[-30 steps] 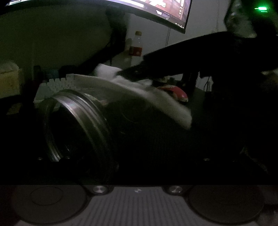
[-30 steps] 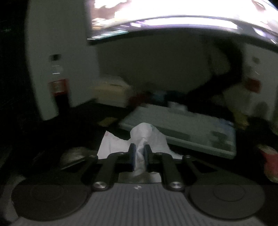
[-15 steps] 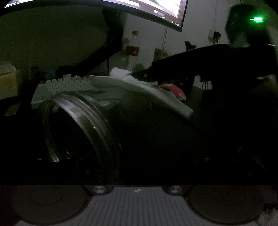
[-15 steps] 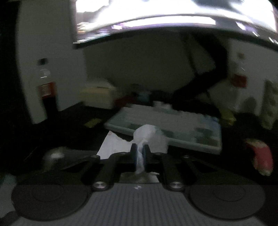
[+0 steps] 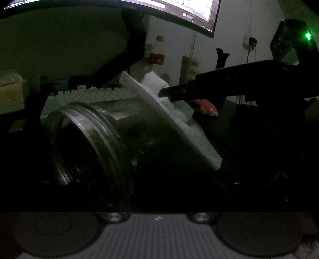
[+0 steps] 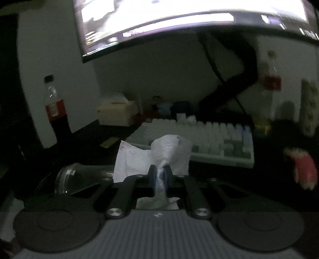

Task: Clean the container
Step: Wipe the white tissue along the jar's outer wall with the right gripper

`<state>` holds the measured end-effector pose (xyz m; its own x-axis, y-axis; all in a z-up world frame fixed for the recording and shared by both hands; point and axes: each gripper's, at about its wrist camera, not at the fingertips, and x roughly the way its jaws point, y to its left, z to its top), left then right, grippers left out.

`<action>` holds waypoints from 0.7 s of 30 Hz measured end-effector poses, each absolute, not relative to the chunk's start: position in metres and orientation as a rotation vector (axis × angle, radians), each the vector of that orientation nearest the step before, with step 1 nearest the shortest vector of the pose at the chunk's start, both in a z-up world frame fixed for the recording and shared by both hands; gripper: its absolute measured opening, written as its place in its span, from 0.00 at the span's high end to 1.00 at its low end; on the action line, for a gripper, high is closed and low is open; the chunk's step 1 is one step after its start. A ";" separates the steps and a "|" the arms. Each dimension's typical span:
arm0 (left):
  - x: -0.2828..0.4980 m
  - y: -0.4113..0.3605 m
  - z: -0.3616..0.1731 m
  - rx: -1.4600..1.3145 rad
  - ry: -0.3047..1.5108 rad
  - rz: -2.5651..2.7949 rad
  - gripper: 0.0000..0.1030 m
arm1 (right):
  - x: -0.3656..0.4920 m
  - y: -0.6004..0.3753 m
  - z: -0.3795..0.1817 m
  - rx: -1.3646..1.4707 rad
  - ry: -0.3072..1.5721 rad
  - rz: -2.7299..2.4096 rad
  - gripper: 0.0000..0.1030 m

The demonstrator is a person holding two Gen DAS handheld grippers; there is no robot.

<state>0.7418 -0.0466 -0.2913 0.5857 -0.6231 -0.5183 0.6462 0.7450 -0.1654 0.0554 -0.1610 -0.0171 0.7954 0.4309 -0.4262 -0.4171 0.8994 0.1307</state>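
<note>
The scene is a dim room with a dark table (image 5: pixel 249 127) below a curved monitor (image 5: pixel 139 8).

Left wrist view: a clear glass container (image 5: pixel 95 139) lies on its side just in front of the white keyboard (image 5: pixel 91 95), mouth toward the camera's left. It fills the space where the left claw's fingers would be; they are lost in darkness, so whether that claw grips it cannot be told. A white tissue (image 5: pixel 179 123) drapes over the container's upper right side. The right claw (image 5: pixel 165 92) reaches in from the right, nipped on the tissue. A bottle (image 5: pixel 158 51) stands behind the keyboard.

Right wrist view: the right claw (image 6: pixel 159 177) is nearly fully closed, its blue pads (image 6: pixel 153 177) pinching the bunched tissue (image 6: pixel 159 153). The container (image 6: pixel 67 177) lies in front of the keyboard (image 6: pixel 199 143), lower left of the tissue. A cola bottle (image 6: pixel 54 107) stands left of the keyboard.
</note>
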 end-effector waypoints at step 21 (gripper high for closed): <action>0.785 -0.040 -0.289 0.080 0.393 -0.744 0.94 | 0.045 -0.214 -0.015 0.211 0.434 0.531 0.93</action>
<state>0.7847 -0.0396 -0.2891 0.6664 -0.6441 -0.3756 0.6735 0.7361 -0.0673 0.0454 -0.2142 -0.0150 0.7749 0.5303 -0.3441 -0.4426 0.8438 0.3036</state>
